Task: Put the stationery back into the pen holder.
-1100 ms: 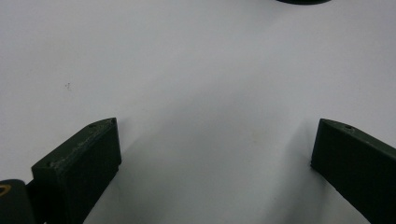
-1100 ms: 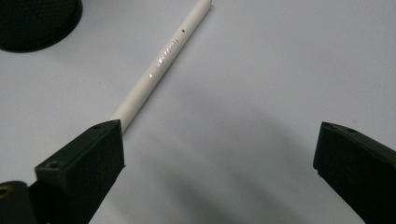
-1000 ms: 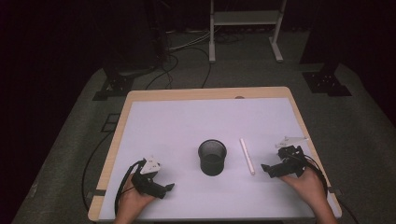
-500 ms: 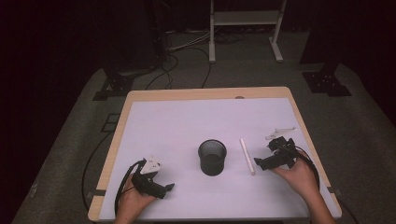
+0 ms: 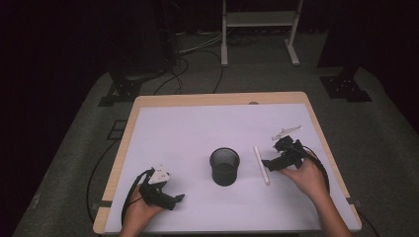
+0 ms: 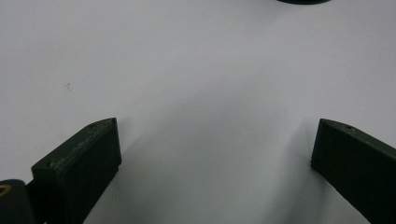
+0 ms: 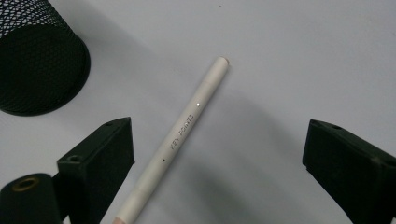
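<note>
A white pen (image 5: 261, 164) lies on the white table top, just right of a black mesh cup (image 5: 225, 166) that stands upright. My right gripper (image 5: 268, 165) hovers at the pen from the right. In the right gripper view the pen (image 7: 187, 126) runs slantwise between the jaws, nearer the left one, and touches neither pad. The right gripper (image 7: 217, 140) is open and its jaws have just been closing a little. The cup (image 7: 39, 60) sits at that view's upper left. My left gripper (image 5: 177, 199) rests near the front left; its open jaws (image 6: 215, 135) hold nothing.
The white sheet covers a wooden table (image 5: 217, 100) whose border shows at the back and left. Bare sheet lies between the cup and the left gripper. The cup's base (image 6: 303, 1) peeks in at the top of the left gripper view. Cables and stand legs (image 5: 225, 54) sit on the floor behind.
My right hand has moved left across the table, bringing its gripper from the right edge up to the pen. The left hand, the cup and the pen have stayed put.
</note>
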The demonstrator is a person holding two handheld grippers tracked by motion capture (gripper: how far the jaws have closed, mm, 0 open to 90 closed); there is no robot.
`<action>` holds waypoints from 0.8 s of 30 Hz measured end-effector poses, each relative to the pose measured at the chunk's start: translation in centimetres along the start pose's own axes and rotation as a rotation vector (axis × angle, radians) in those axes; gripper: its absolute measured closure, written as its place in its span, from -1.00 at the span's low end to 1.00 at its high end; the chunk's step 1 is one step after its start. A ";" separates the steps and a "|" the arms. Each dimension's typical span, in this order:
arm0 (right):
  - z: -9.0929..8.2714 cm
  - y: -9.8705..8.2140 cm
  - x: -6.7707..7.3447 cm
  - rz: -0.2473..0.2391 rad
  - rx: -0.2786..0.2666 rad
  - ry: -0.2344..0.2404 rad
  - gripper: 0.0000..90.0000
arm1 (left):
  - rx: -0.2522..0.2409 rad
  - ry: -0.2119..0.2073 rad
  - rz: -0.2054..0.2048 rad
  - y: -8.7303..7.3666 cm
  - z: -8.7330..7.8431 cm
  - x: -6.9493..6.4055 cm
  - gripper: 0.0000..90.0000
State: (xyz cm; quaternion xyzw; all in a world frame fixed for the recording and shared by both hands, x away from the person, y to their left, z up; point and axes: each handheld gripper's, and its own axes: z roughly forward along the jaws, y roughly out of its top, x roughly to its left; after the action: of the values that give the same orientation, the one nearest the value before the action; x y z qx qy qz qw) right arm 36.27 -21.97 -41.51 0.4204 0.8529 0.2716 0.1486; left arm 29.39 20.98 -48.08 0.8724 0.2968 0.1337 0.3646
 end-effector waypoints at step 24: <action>3.3 4.1 -0.2 0.012 0.085 0.033 -0.28 | 0.000 0.000 -0.001 0.0 0.0 0.0 -0.98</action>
State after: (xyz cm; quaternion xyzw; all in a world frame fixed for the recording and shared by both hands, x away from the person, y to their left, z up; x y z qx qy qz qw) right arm 40.58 -19.01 -41.77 0.4267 0.8635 0.2429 0.1149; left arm 29.37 21.00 -48.09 0.8723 0.2972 0.1334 0.3645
